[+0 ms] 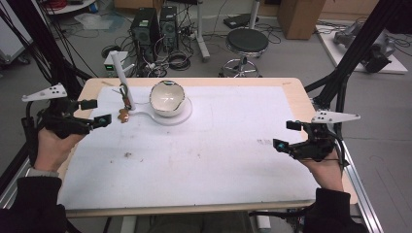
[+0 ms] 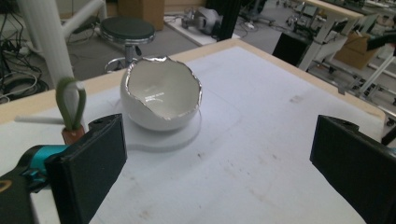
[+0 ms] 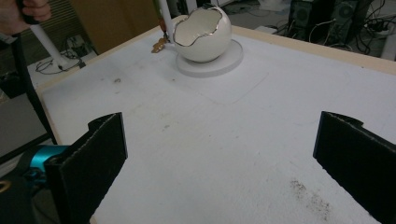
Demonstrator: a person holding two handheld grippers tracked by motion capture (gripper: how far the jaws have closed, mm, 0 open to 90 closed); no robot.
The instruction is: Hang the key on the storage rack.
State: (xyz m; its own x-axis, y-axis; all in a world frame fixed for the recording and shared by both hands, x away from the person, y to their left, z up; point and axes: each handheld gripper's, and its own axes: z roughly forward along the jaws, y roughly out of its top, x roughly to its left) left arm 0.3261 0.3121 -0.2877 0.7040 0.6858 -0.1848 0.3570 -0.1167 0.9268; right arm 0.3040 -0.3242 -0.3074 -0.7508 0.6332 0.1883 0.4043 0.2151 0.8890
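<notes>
two grippers in the high view, both empty: left gripper (image 1: 95, 111) sits just left of the eggshell bowl (image 1: 168, 98), jaws spread and aimed toward it, right gripper (image 1: 286, 134) is well apart from the bowl, off to its right and nearer the person, jaws spread too. bowl stands upright on a round white base (image 1: 182, 116) on the white table mat (image 1: 204, 155), toward the far left part; a thin white post (image 1: 120, 77) with a small green loop and a brown bit (image 1: 123, 116) stands just left of the bowl. left gripper view: both black jaws wide apart with nothing between them, bowl (image 2: 161, 95) ahead and near, jagged silver rim up, inside looks empty; green loop (image 2: 71, 103) on its brown piece just left of the bowl, close to the left jaw. right gripper view: jaws wide apart, nothing pinched, bowl (image 3: 202, 33) far ahead on its base (image 3: 231, 58), brown bit (image 3: 159, 45) just left of the bowl, some dark specks on the mat well short of it. judgement: nothing grasped or moved as far as shown, work looks at the start; left gripper is the nearer one for reaching the bowl or the loop piece, approach, closing and any lifting all remain.
</notes>
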